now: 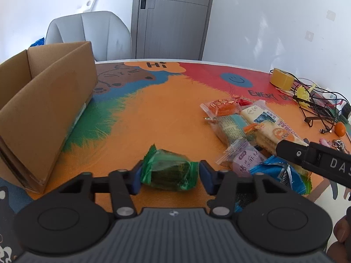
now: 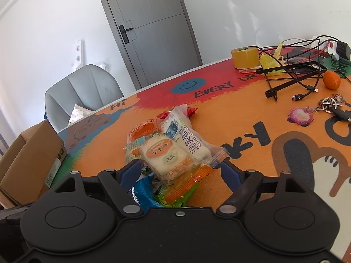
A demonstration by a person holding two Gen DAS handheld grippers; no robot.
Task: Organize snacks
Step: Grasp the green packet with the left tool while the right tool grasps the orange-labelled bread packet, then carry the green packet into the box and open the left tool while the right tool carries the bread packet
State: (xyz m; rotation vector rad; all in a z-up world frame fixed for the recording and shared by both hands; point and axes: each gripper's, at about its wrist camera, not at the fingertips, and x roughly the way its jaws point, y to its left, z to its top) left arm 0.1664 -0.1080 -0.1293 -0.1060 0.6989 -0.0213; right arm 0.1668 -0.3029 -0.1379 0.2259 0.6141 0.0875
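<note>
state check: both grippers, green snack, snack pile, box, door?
left gripper: shut on green snack
green snack: pinched between the pads, above the table
right gripper: open, jaws either side of the snack pile
snack pile: heaped loose on the table, wrappers sealed
cardboard box: top open, contents hidden
door: closed

Cardboard box (image 1: 43, 100) cut off at the left edge, inside not visible. Blue packet (image 2: 143, 189) mostly hidden under the white cake pack (image 2: 169, 157) and right tool (image 2: 179, 171) body. Keys (image 2: 333, 105) far right too small and tangled to count; print on the green candy (image 1: 169, 171) blurred.
</note>
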